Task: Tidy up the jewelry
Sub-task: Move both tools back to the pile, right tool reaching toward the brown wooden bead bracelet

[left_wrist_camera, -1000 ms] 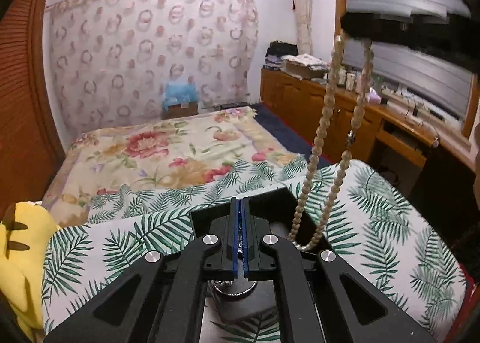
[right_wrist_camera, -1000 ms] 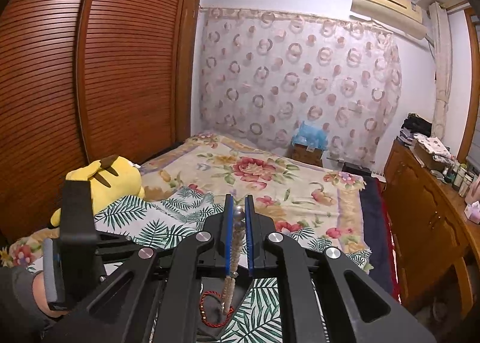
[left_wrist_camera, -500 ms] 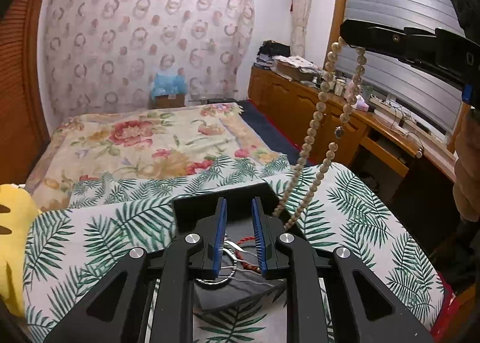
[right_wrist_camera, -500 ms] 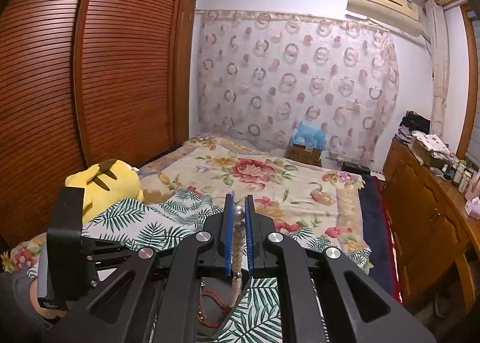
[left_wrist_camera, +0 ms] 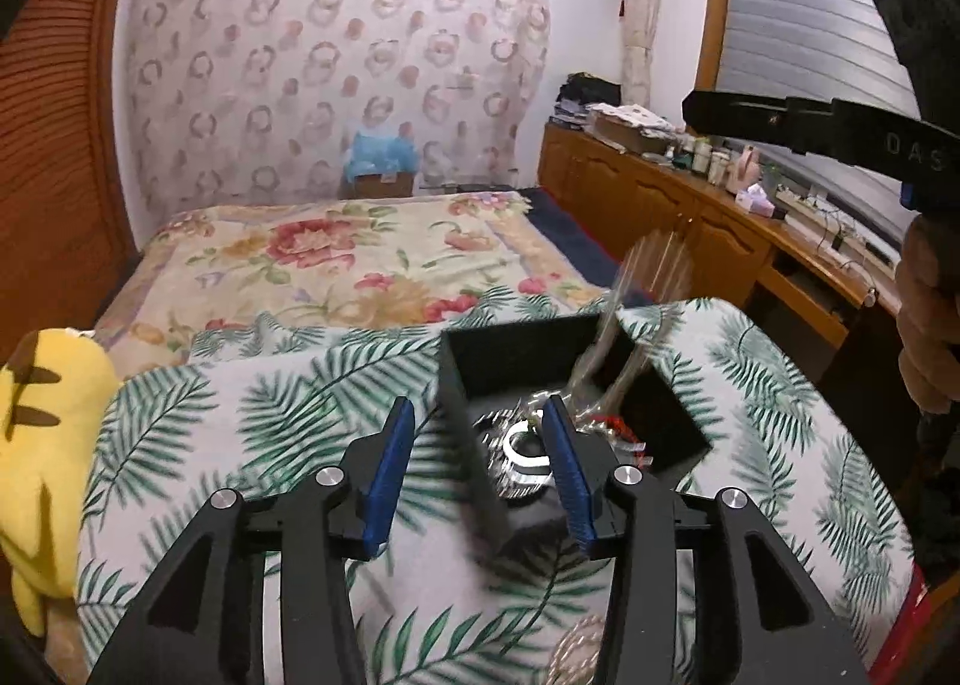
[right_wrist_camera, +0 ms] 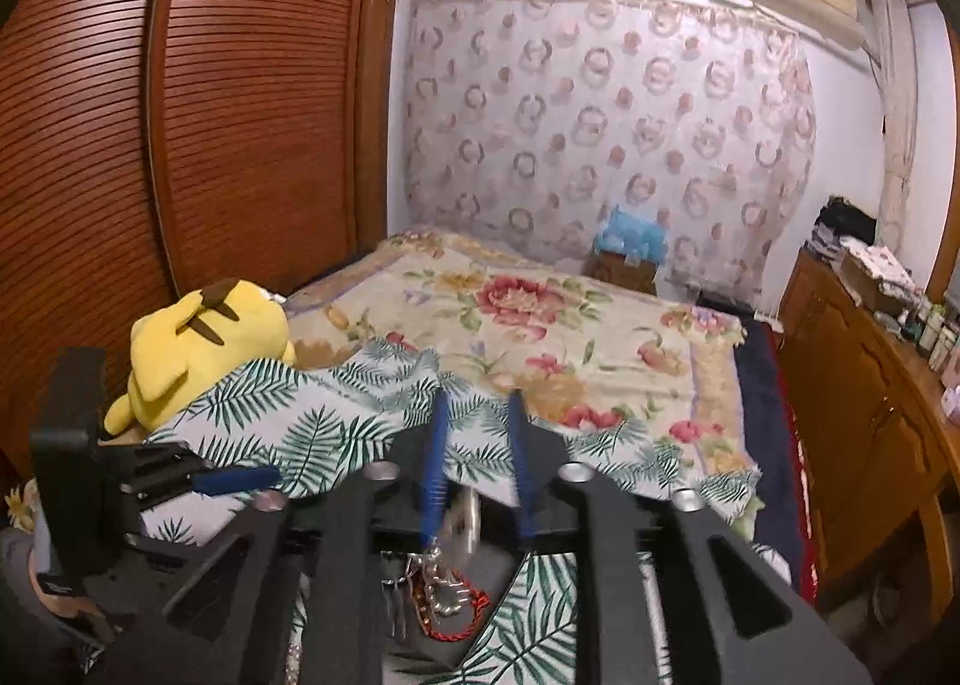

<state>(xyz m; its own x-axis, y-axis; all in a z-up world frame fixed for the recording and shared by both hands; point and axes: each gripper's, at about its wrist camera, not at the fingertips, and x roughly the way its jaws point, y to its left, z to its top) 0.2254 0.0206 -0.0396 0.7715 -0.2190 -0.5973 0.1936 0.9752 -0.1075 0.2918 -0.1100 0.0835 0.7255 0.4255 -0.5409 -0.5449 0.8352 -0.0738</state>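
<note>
Black box [left_wrist_camera: 510,355] holds silver bangle [left_wrist_camera: 525,448], red cord [right_wrist_camera: 462,616]; both grippers opening, empty.

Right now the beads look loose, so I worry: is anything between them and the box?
Nothing visible. The beads fall, blurred, into the open box below the right gripper, whose jaws are opening.
</note>
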